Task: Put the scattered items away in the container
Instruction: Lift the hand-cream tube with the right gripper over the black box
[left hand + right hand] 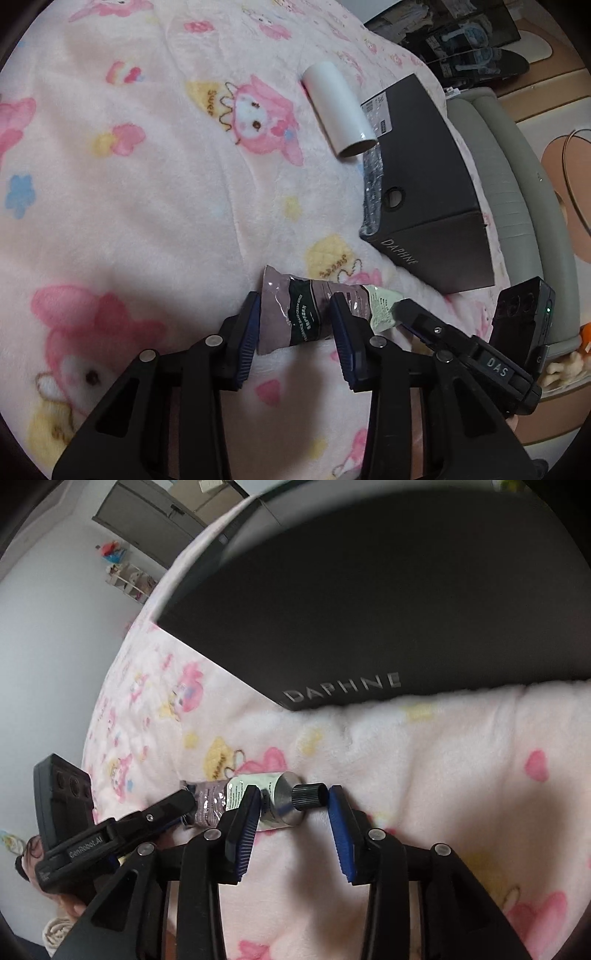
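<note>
Crumpled and mauve-grey, the hand cream tube (295,314) lies on the pink bunny-print fleece blanket (147,184), its flat crimped end between the spread fingers of the left gripper (295,321), neither blue pad clearly pressing it. At the tube's other end the right gripper (293,808) also stands wide, its left finger (245,819) against the tube's shoulder and the black cap (308,795) between the fingers. Just beyond lies the closed black DAPHNE box (428,192), with a white cardboard roll (338,110) beside its far end.

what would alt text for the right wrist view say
The open right gripper straddles the black cap end of a crumpled hand cream tube on a pink bunny blanket. A black DAPHNE box sits behind; the left gripper reaches the tube's tail.
</note>
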{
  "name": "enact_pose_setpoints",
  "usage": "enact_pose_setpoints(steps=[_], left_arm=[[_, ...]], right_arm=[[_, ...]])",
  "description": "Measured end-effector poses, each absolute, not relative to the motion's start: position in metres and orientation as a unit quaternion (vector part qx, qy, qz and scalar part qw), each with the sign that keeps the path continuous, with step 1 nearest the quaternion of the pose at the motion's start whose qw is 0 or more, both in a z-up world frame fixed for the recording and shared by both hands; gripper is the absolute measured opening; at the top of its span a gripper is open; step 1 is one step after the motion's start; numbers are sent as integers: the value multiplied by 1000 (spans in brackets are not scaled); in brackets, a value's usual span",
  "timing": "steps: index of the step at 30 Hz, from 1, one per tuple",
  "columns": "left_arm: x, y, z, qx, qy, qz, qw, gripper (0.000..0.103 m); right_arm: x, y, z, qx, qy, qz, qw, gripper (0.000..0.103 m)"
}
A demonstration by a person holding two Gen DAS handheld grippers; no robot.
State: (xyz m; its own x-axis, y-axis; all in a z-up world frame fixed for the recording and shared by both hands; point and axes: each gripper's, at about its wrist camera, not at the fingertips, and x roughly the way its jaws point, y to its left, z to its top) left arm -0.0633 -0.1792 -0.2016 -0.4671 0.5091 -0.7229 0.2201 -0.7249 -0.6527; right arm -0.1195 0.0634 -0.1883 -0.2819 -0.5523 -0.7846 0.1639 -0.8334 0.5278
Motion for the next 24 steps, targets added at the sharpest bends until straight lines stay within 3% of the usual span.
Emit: enact_pose_setpoints(steps=[7, 13, 24], left_arm=[[-46, -161, -139, -460, -371, 796, 131, 37], [-85, -115, -92, -447, -333, 811, 176, 37], [-183, -7, -82, -483, -287, 803, 201, 37]], right_arm=[[-100, 77, -118, 505, -166, -809, 249, 31], [-103, 131, -54, 435, -165, -853, 236, 31], [-158, 239, -51, 435, -192, -866, 157, 32]])
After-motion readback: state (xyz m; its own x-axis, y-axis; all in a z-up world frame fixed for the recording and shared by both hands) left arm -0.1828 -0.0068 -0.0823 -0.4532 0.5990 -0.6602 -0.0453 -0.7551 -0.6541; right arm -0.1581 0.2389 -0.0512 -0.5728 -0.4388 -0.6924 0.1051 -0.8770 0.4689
